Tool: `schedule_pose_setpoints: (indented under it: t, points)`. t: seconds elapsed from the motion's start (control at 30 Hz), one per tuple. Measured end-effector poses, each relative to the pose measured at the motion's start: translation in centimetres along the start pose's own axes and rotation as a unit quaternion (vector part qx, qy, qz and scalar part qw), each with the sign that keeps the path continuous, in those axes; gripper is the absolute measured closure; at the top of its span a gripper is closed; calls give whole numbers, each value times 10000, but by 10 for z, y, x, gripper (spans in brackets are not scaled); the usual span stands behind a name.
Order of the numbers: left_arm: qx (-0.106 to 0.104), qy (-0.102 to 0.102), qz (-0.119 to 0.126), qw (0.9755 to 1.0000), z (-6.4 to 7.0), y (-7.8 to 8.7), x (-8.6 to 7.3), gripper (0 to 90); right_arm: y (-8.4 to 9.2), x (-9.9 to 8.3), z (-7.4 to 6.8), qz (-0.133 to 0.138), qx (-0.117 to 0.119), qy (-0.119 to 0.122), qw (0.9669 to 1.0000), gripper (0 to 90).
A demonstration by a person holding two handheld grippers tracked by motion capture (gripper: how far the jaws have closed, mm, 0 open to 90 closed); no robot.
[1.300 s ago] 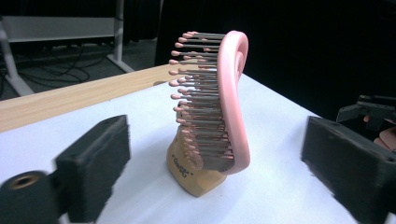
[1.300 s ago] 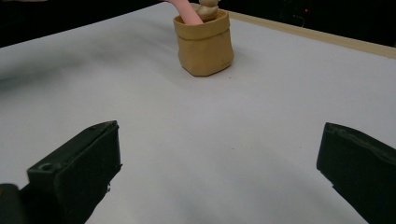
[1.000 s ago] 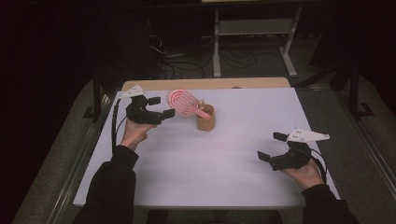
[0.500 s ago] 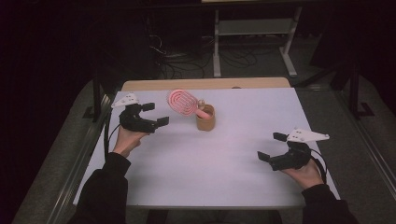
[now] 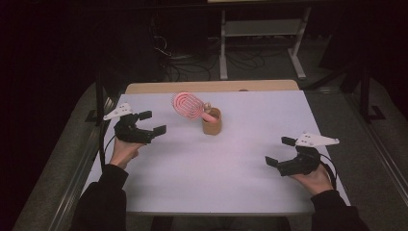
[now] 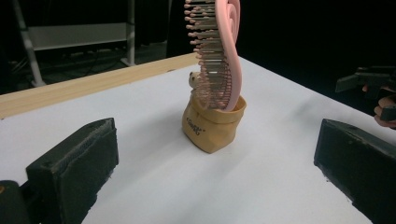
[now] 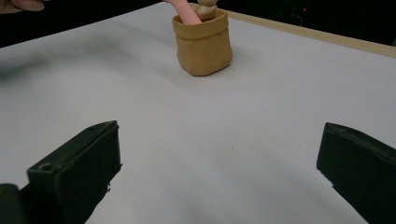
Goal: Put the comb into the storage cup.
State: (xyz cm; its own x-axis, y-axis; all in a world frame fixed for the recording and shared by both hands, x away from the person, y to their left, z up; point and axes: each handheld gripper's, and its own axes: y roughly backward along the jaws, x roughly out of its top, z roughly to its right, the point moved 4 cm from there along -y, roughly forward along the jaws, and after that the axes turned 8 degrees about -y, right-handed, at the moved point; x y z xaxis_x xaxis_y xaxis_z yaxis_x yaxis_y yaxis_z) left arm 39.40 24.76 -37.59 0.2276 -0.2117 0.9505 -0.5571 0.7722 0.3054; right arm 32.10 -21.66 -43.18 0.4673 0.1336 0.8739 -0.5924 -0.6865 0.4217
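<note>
A pink hairbrush [image 5: 188, 106] [image 6: 219, 60] stands handle-down in a small tan bag-shaped holder [image 5: 211, 122] [image 6: 212, 126] [image 7: 203, 43] near the middle back of the white table [image 5: 216, 168]. A small beige figure [image 6: 194, 80] also sticks out of the holder. My left gripper [image 5: 148, 123] hovers open at the table's left, jaws pointing toward the holder, nothing between them. On the right side, my right gripper [image 5: 280, 150] is open and empty too, well short of the holder. The right gripper [image 6: 369, 84] also shows far off in the left gripper view.
A wooden strip [image 5: 211, 87] runs along the table's far edge. Beyond it stand a metal rack [image 5: 262, 29] and floor cables [image 5: 178, 62] in a dark room. Wide bare tabletop lies between the two grippers.
My left gripper has drawn back to the left and toward the person, away from the hairbrush and holder. The right gripper has stayed where it was.
</note>
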Motion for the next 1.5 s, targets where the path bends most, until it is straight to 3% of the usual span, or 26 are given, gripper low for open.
schedule_pose_setpoints:
  t: [0.7,1.2,1.5]
  points:
    - [194,70,42,9998,5,27,-29,0,1,0,0,24,-9,14,10000,0]
    - [481,70,255,9985,6,45,-60,0,2,-2,0,-11,-7,-15,10000,0]
    - [835,-75,452,9955,8,61,-72,0,4,-5,1,-31,-25,-27,10000,0]
